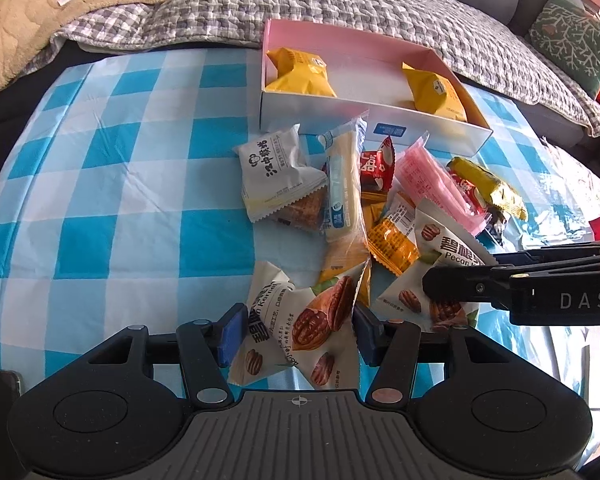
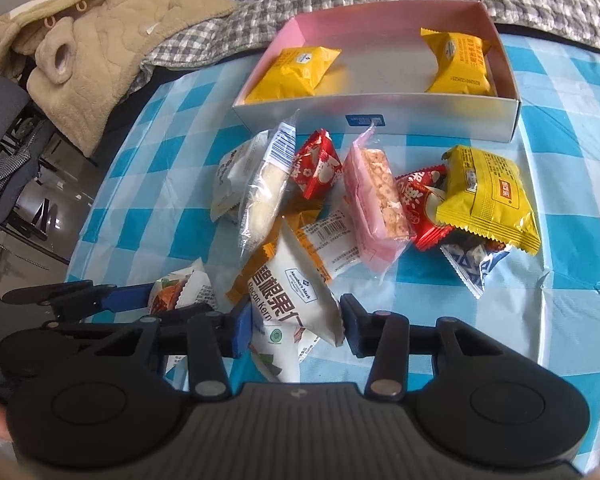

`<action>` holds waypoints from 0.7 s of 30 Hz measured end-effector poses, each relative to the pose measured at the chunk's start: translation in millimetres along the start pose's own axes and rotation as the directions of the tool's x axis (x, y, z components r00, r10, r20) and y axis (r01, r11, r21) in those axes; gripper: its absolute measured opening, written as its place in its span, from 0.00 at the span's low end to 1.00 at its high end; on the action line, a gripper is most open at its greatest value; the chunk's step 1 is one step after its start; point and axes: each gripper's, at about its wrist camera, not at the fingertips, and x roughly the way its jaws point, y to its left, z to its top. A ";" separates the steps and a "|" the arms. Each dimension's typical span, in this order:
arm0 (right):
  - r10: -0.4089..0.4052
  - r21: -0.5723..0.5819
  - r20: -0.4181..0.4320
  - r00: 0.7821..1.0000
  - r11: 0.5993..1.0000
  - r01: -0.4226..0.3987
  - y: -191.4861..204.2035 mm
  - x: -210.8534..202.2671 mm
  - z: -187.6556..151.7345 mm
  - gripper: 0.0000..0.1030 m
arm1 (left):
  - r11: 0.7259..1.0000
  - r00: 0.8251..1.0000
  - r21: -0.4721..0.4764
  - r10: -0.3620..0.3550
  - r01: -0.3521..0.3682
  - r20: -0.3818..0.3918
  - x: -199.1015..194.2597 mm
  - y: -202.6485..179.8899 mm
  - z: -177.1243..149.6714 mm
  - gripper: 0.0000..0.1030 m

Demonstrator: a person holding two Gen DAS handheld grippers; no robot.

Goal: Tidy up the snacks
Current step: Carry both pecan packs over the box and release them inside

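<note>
A heap of wrapped snacks lies on the blue-checked tablecloth (image 1: 100,160) in front of a pink-lined white box (image 1: 374,116) (image 2: 420,116). Two yellow packets (image 2: 296,74) (image 2: 460,64) lie inside the box. My left gripper (image 1: 298,332) is shut on a white pecan packet (image 1: 312,320), both pads against its sides. This gripper shows at the left of the right wrist view (image 2: 140,300). My right gripper (image 2: 296,330) is shut on a second pecan packet (image 2: 296,296), which fills the gap between its pads. Its black fingers (image 1: 460,288) cross that packet (image 1: 404,296) in the left wrist view.
The heap holds a white cracker packet (image 1: 276,172), a long cream bar (image 1: 342,184), red packets (image 2: 316,164), a pink cereal bar (image 2: 376,204), a yellow packet (image 2: 488,196) and an orange one (image 1: 392,244). Behind the table a checked quilt (image 1: 340,4) carries a beige blanket (image 2: 100,40).
</note>
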 end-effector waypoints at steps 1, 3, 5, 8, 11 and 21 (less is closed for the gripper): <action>0.006 -0.003 0.008 1.000 1.000 -0.006 1.0 -2.0 1.8 0.41 | 1.000 1.000 -0.003 -0.004 0.004 0.008 -2.3 0.7 1.3 0.52; 0.017 -0.003 0.031 0.999 1.000 -0.017 -0.3 -8.5 4.9 0.41 | 1.000 1.000 -0.006 -0.005 0.005 0.029 -7.6 2.3 4.1 0.52; 0.017 0.005 0.062 0.998 1.000 -0.017 -2.6 -14.3 9.3 0.41 | 1.000 0.999 -0.008 0.001 -0.001 0.051 -11.8 4.6 7.8 0.52; 0.004 0.036 0.103 0.995 0.999 -0.008 -10.5 -21.9 15.4 0.41 | 1.000 0.998 -0.020 0.020 -0.018 0.066 -14.8 9.0 13.4 0.52; -0.036 0.078 0.160 0.987 0.997 0.024 -23.2 -30.9 22.0 0.41 | 0.998 0.994 -0.041 0.044 -0.039 0.104 -21.3 16.8 22.3 0.52; -0.200 0.249 0.291 0.936 0.960 0.127 -62.7 -45.0 39.8 0.41 | 0.990 0.974 -0.120 0.102 -0.079 0.203 -18.8 25.3 58.9 0.52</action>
